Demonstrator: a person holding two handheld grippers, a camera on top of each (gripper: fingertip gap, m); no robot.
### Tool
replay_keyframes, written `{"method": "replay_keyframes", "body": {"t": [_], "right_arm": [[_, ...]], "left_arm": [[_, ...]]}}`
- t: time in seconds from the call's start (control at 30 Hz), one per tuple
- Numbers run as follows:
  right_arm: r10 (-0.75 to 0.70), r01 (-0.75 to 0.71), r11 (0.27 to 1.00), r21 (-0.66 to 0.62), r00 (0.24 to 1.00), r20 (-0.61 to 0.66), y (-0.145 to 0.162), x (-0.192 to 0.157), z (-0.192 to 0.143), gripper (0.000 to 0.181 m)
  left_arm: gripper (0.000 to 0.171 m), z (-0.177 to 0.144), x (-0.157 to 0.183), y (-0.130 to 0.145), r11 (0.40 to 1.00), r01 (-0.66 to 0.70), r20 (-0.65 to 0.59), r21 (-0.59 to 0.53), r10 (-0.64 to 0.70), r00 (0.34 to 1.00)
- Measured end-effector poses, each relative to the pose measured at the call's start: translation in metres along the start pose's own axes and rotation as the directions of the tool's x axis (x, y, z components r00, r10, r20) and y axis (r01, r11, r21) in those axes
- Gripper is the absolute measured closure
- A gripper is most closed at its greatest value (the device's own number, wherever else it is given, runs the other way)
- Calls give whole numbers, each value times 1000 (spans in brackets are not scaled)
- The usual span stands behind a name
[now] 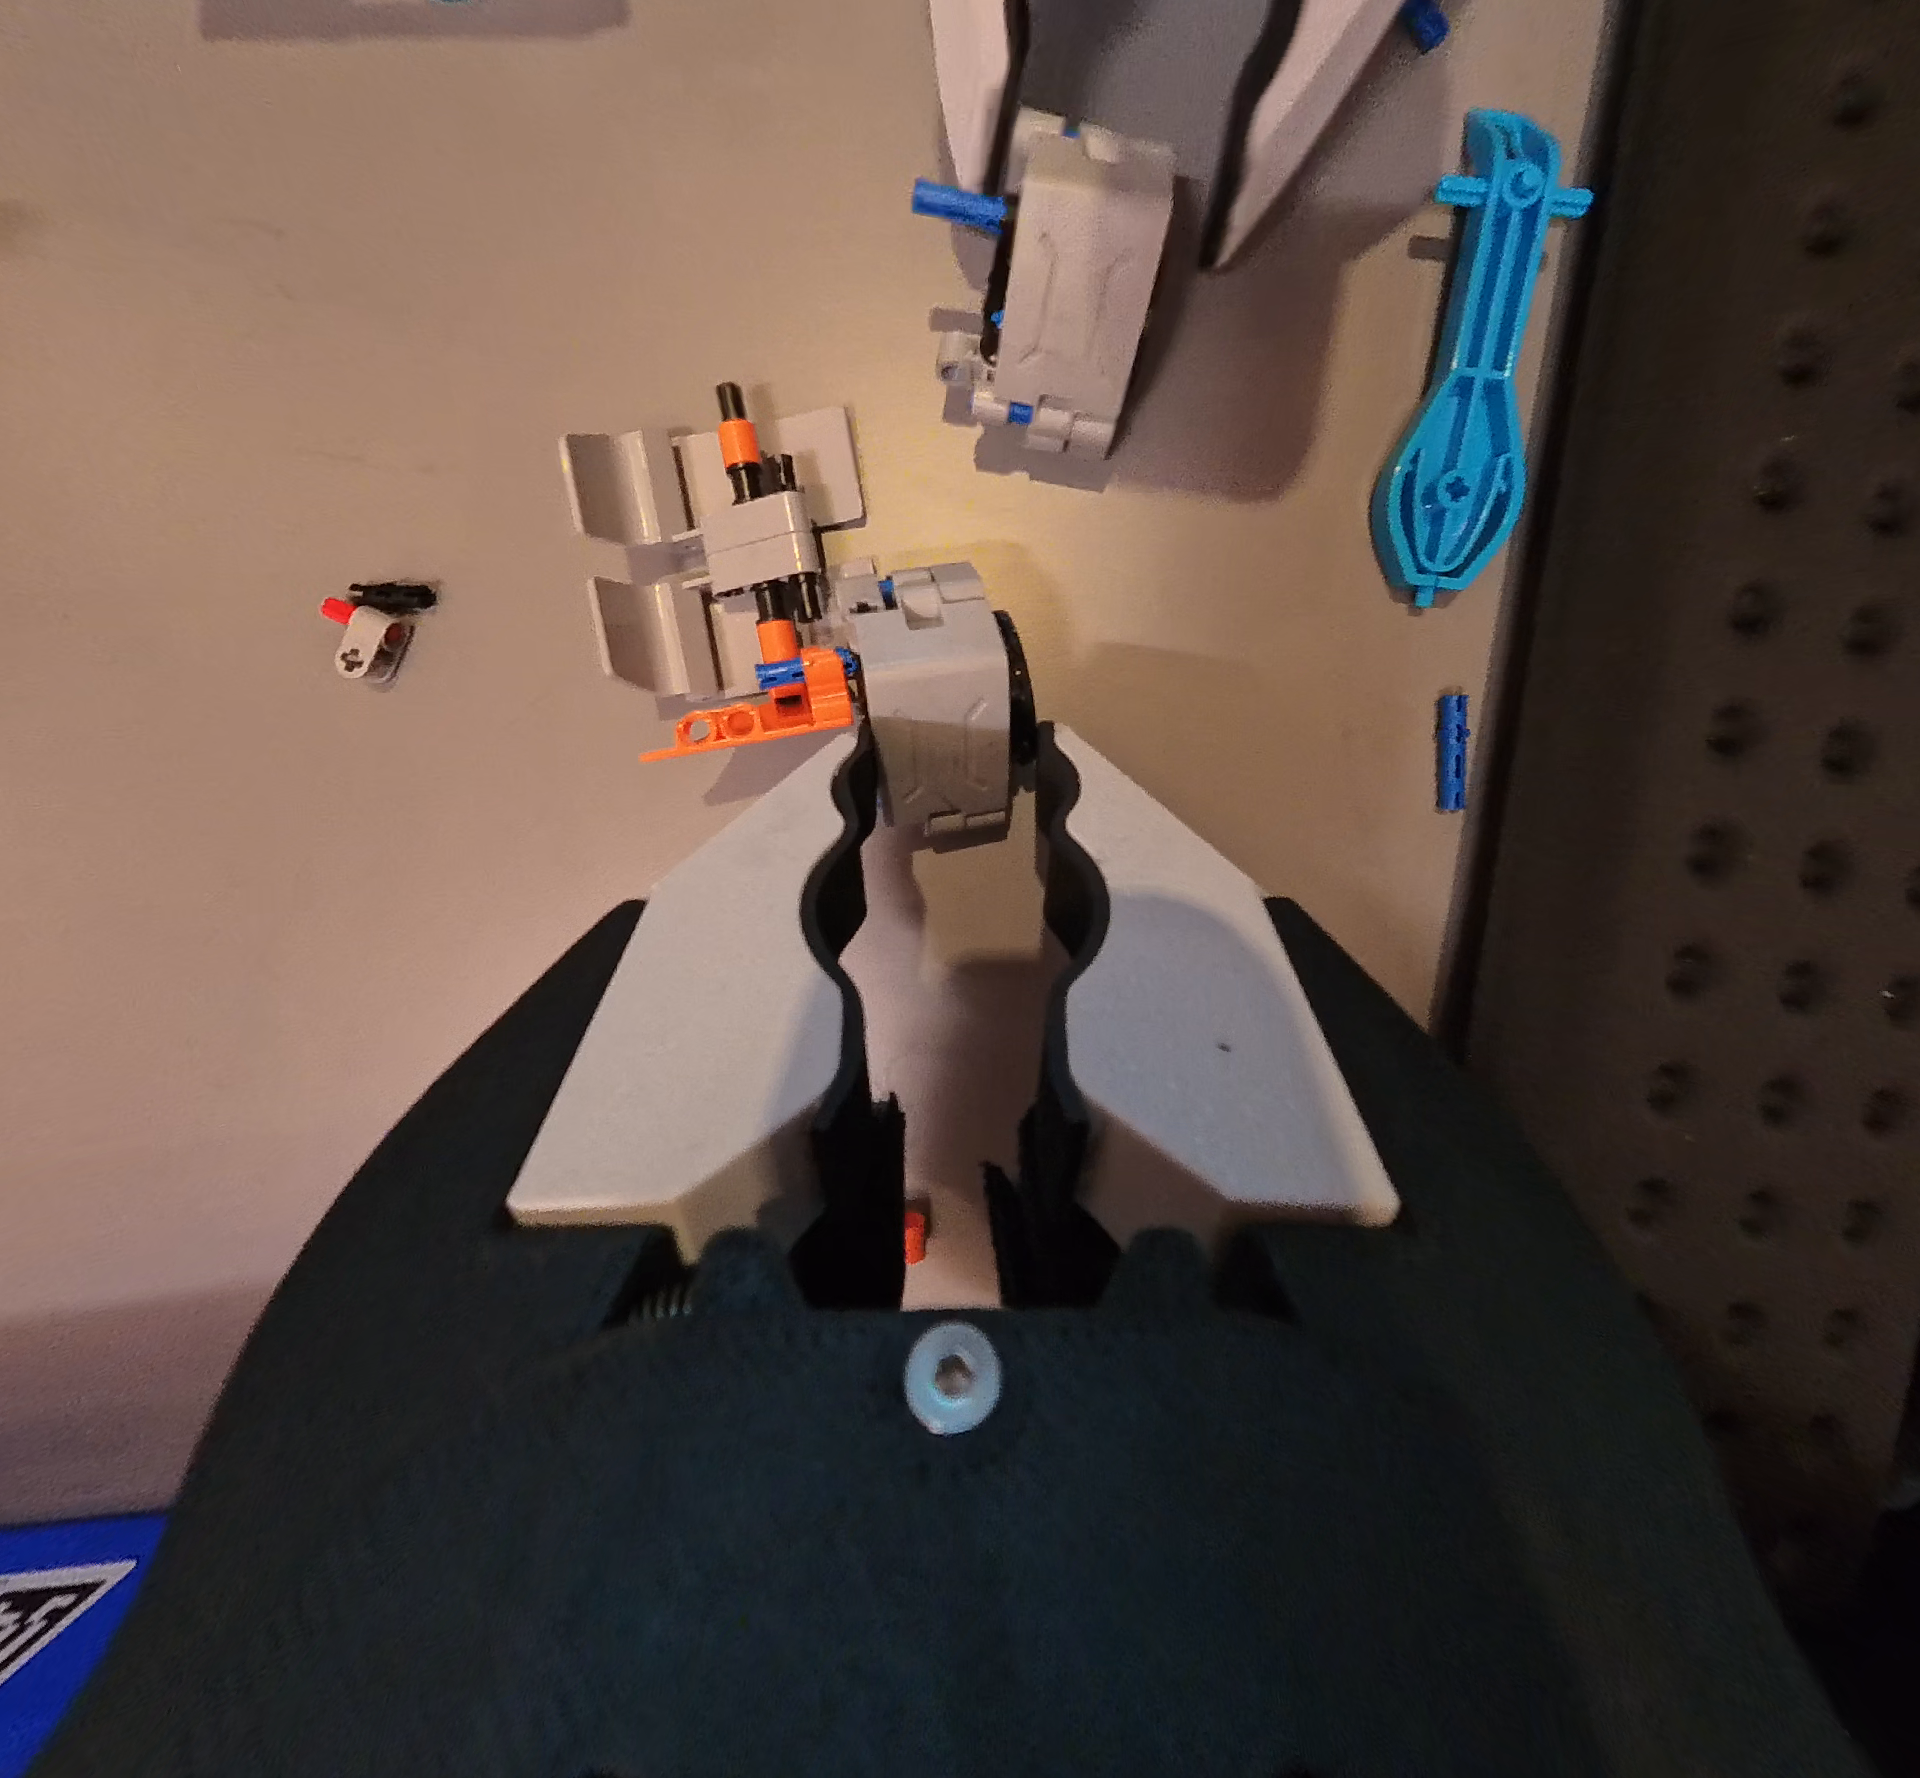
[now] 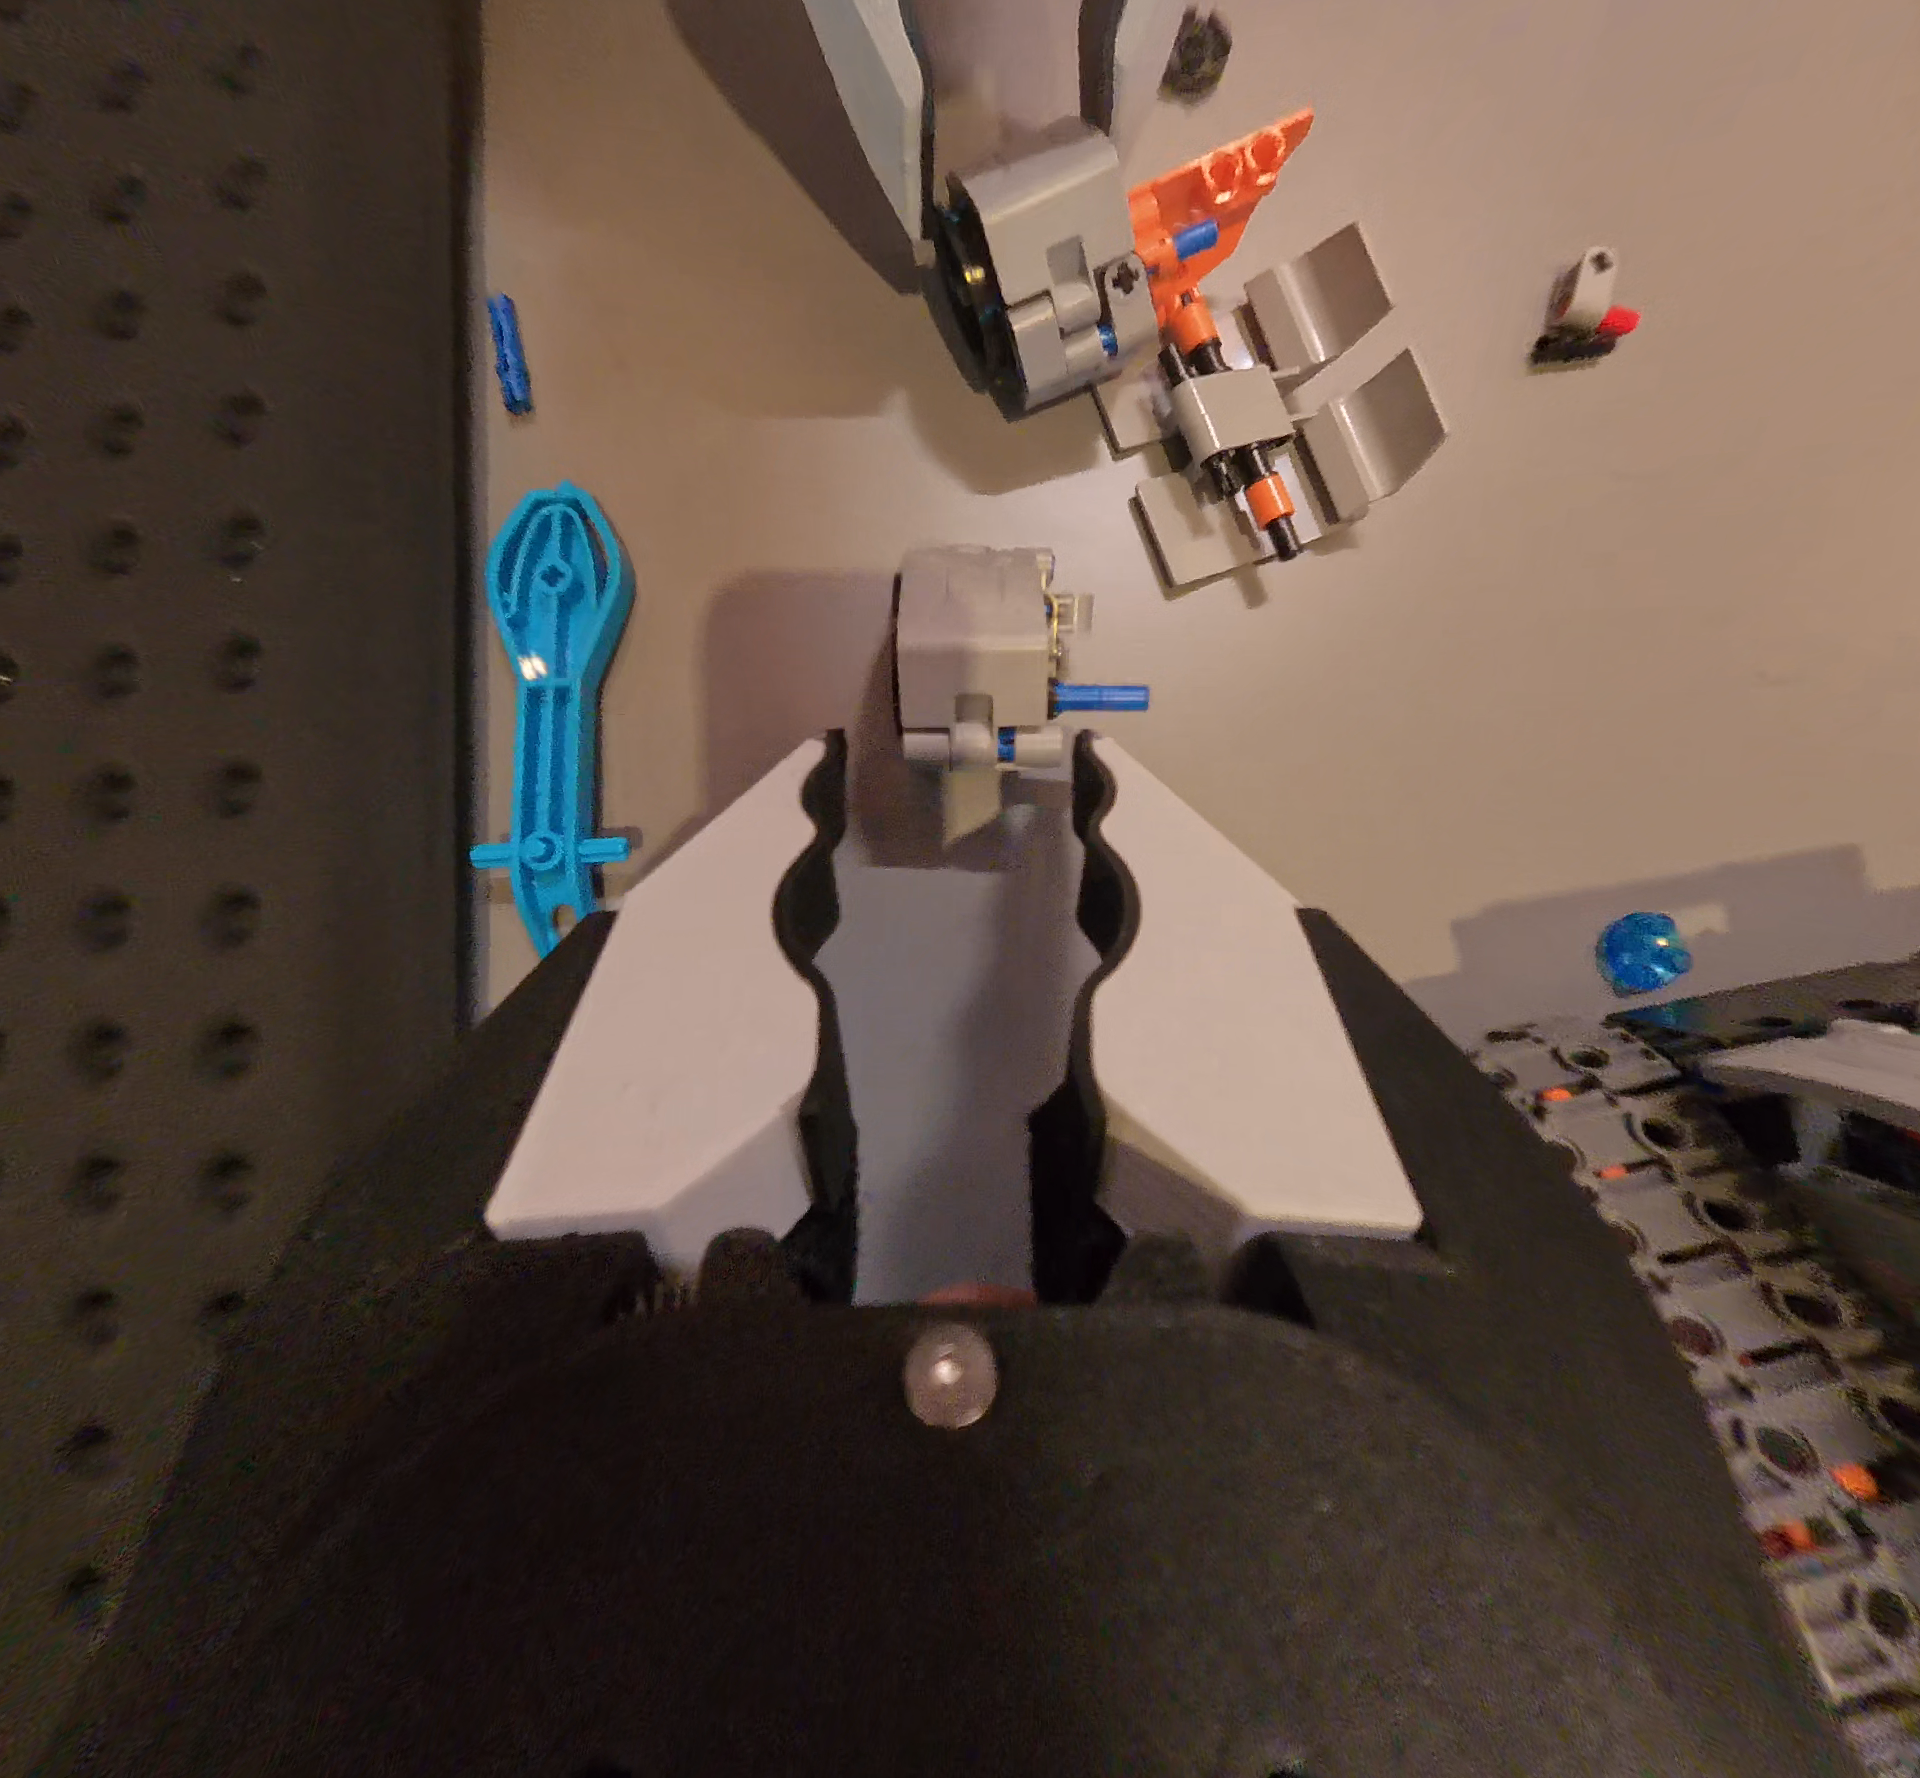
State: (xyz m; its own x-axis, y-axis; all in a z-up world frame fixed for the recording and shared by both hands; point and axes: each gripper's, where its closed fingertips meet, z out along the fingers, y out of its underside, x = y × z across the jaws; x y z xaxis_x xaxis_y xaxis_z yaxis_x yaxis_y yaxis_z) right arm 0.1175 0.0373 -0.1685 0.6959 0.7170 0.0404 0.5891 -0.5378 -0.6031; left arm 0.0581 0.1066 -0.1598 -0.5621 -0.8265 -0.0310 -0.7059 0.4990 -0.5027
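A grey curved shell block (image 1: 940,720), with its orange-and-grey winged assembly (image 1: 717,565) attached, is clamped in the left gripper (image 1: 956,772), while a matching grey block (image 2: 971,658) with a blue pin (image 2: 1101,694) is pinched by the right gripper (image 2: 961,772), both kept above the beige table (image 1: 312,326), probably so the pin side stays reachable.

Between the grey and orange brick assembly (image 1: 769,606) and the other grey block (image 1: 1070,294) there is an open strip of beige table (image 1: 312,274). On one side the dark perforated wall (image 1: 1745,689) closes the way, with the long turquoise piece (image 1: 1465,398) and a small blue pin (image 1: 1452,752) lying just beside it. On the opposite side, a small grey connector (image 1: 372,632) lies well apart, and a dark built model (image 2: 1766,1157), perhaps a large one, blocks that edge.
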Motion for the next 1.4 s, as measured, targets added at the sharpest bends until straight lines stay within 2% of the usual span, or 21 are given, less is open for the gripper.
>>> {"method": "replay_keyframes", "body": {"t": [0.07, 0.3, 0.53, 0.73, 0.83, 0.97, 1.1, 1.2, 1.4], "right_arm": [[-23, 23, 1000, -11, 1000, -7, 1, 0, 4, 154], [-21, 21, 999, 29, 1000, -9, -5, 3, 8, 155], [-79, 76, 994, 82, 996, 38, -15, 1, 16, 155], [-85, 86, 994, 65, 996, -15, -14, 12, 20, 152], [-88, 91, 991, 94, 996, -34, -20, 11, 12, 146], [-96, 102, 988, 119, 994, -58, -27, 11, 7, 139], [-119, 126, 987, 96, 990, -75, -26, 12, 14, 146], [-125, 132, 987, 96, 990, -72, -26, 11, 17, 150], [-81, 89, 990, 105, 994, -74, -23, 15, 16, 150]], "left_arm": [[144, 0, 2, 0, 1000, -11, -5, -1, 11, 1000], [143, -1, 6, 1, 1000, -24, -38, 10, 25, 999], [143, -3, 19, 1, 998, -36, -131, 42, 41, 991], [141, -3, 11, 0, 997, 12, -120, 71, -4, 993], [128, -5, 10, -2, 997, 11, -90, 77, -4, 996], [122, -4, 12, -5, 998, -9, -47, 66, 12, 999], [125, -1, 11, -7, 998, -27, 0, 49, 27, 1000], [139, 1, 7, -7, 999, -35, 43, 37, 33, 999], [143, 1, 6, -6, 998, -13, 18, 62, 12, 1000]]}}
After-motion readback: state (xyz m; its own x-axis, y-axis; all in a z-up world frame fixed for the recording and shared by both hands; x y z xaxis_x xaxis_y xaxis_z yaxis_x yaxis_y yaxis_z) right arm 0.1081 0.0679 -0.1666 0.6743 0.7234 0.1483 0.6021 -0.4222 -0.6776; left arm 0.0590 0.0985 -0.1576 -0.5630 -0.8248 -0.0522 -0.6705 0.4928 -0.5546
